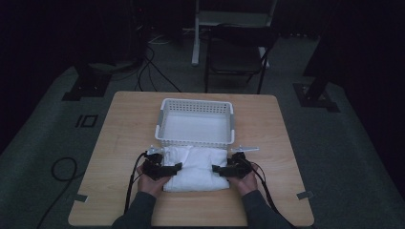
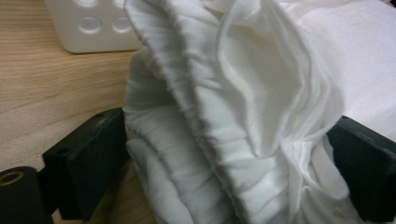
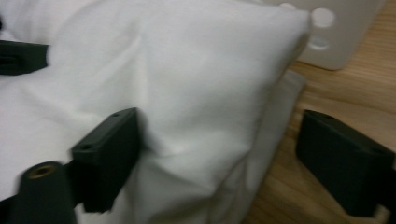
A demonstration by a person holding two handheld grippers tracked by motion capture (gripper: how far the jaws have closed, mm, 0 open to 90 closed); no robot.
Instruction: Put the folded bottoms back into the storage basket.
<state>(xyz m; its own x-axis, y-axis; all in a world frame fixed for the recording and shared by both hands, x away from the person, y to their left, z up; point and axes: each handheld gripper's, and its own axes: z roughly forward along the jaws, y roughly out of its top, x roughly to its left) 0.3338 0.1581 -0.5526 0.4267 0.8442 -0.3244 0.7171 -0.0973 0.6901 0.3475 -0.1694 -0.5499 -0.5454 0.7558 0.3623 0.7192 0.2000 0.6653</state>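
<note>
Grasp step: my left tool (image 1: 177, 166) pinches the left edge of the folded white cloth (image 1: 197, 168) on the bench (image 1: 129, 119); right tool (image 1: 216, 169) open, straddling its right edge. Next: close right, lift into the far basket (image 1: 165, 119).

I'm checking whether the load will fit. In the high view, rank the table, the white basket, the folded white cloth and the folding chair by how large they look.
1. Table
2. White basket and folded white cloth: they look alike.
3. Folding chair: unsure, because it stands farther from the camera.
</note>
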